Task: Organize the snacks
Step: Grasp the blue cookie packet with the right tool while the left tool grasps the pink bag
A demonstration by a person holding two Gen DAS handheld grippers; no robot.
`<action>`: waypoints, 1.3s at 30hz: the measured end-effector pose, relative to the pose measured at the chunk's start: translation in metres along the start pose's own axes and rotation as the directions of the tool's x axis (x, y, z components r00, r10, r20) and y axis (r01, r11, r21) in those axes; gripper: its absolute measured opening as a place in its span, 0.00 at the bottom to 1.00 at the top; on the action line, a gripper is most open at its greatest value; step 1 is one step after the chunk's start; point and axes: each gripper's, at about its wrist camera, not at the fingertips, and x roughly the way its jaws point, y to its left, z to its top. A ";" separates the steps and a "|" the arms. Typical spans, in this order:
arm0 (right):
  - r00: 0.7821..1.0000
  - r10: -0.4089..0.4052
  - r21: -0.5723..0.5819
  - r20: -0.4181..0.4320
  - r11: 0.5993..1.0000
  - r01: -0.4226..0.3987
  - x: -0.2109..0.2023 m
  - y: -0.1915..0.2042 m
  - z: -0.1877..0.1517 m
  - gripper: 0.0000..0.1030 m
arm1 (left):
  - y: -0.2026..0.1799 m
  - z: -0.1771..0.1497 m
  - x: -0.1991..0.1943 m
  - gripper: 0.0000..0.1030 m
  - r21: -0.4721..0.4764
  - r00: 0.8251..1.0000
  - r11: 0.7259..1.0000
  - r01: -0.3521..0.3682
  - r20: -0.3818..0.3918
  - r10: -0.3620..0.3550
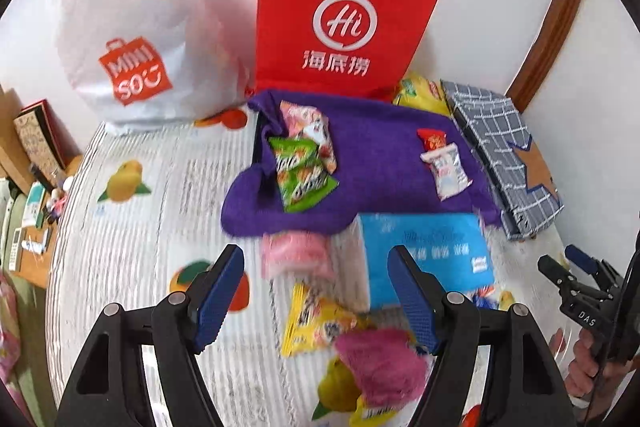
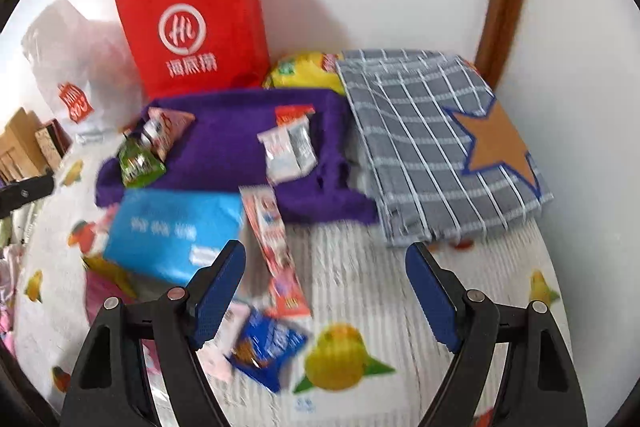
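Both grippers hang over a fruit-printed cloth (image 1: 132, 187), with snack packets scattered below and ahead of them. The left gripper (image 1: 316, 291) has its jaws apart with nothing between them; under it lie a yellow packet (image 1: 312, 323) and a pink packet (image 1: 384, 363), the latter toward five o'clock in the left wrist view, both blurred. The right gripper (image 2: 326, 291) is likewise wide apart and empty; a long red-and-white packet (image 2: 276, 247) lies on the cloth at about eleven o'clock from its midpoint, and a blue packet (image 2: 268, 351) sits near its left jaw at seven o'clock. Further up, at twelve o'clock in both views, a purple cloth (image 1: 380, 151) already carries a green packet (image 1: 300, 171) with a pink one beside it, and a white packet (image 1: 448, 171) under a small red one; a blue tissue pack (image 1: 432, 259) lies just below its edge. Behind stand a red paper bag (image 1: 344, 15) and a white plastic bag (image 1: 128, 39), with a grey checked box (image 2: 432, 147) to the right. The step in hand looks like a fresh reach between placements: several snacks sorted on the purple cloth, several loose. The next move probably calls for lowering one gripper squarely over a single loose packet, closing on its thin edge without catching the cloth beneath, then carrying it to its matching group.
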 end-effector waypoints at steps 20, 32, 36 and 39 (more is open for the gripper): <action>0.990 0.023 0.031 -0.140 0.999 -0.019 0.059 0.036 -0.061 0.58 | 0.032 -0.067 0.013 0.71 -0.048 0.997 0.999 0.022 -0.074 -0.026; 0.989 0.009 0.007 -0.149 1.000 -0.008 0.059 0.015 -0.079 0.63 | 0.033 -0.078 0.022 0.71 -0.049 0.995 0.998 0.042 -0.087 -0.046; 0.992 0.009 -0.006 -0.125 1.000 -0.009 0.059 0.018 -0.080 0.59 | 0.027 -0.081 0.018 0.71 -0.036 0.994 0.997 0.062 -0.085 -0.065; 0.995 0.014 -0.026 -0.102 1.000 -0.016 0.055 0.019 -0.083 0.45 | 0.019 -0.082 0.016 0.71 -0.032 0.990 0.994 0.104 -0.092 -0.107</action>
